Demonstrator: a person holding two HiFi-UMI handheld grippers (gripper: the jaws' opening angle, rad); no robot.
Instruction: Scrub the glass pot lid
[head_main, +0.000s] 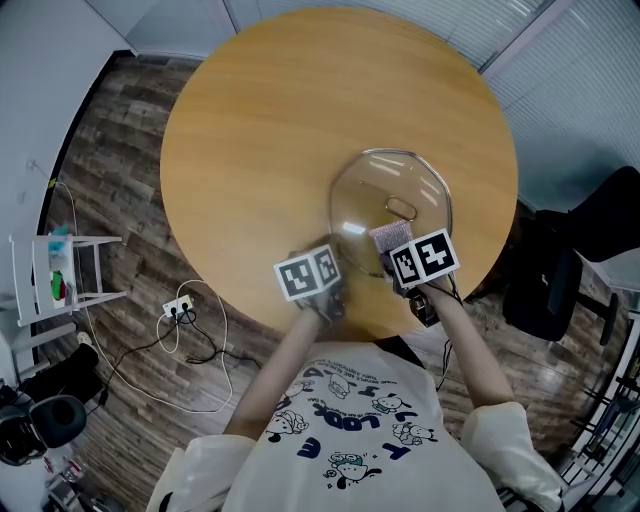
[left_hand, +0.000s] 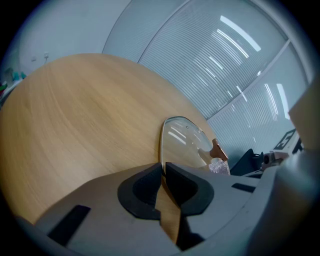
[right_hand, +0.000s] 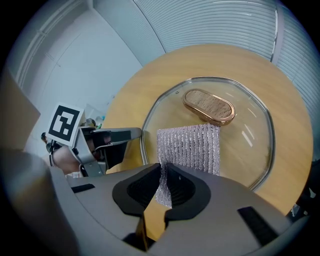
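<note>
A round glass pot lid (head_main: 390, 205) with a metal rim and a copper-and-wood handle (right_hand: 208, 106) lies on the round wooden table (head_main: 270, 130), near its front right edge. My left gripper (left_hand: 163, 165) is shut on the lid's rim (left_hand: 161, 145) at its near left side. My right gripper (right_hand: 163, 169) is shut on a silver mesh scrubbing cloth (right_hand: 190, 147), which lies spread on the glass just in front of the handle. In the head view both grippers (head_main: 312, 272) (head_main: 420, 258) sit side by side at the lid's near edge.
The table edge runs close behind the grippers. A power strip with cables (head_main: 180, 308) lies on the wood floor at left, beside a white rack (head_main: 60, 275). A black chair (head_main: 560, 270) stands at right. Window blinds (left_hand: 225, 60) lie beyond the table.
</note>
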